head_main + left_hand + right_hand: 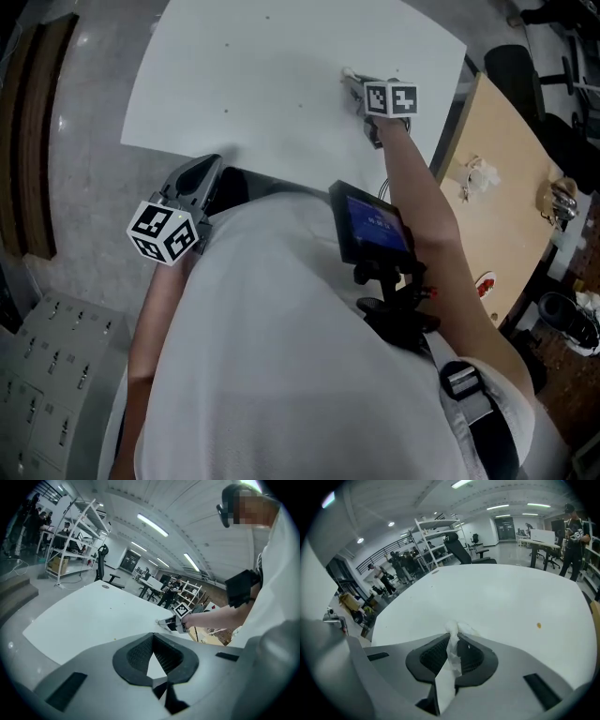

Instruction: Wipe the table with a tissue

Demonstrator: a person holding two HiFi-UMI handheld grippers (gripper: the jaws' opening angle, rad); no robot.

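Observation:
The white table fills the top of the head view. My right gripper is stretched out over its far right part, shut on a crumpled white tissue whose end presses on the tabletop. An orange speck lies on the table to the right of the tissue. My left gripper hangs at the table's near edge, close to my body. Its jaws meet at the tips with nothing between them. The left gripper view also shows the right gripper low over the table.
A wooden table with small items stands to the right. A screen device is strapped to my chest. Grey lockers sit at the lower left. An office chair, shelves and people stand beyond the table.

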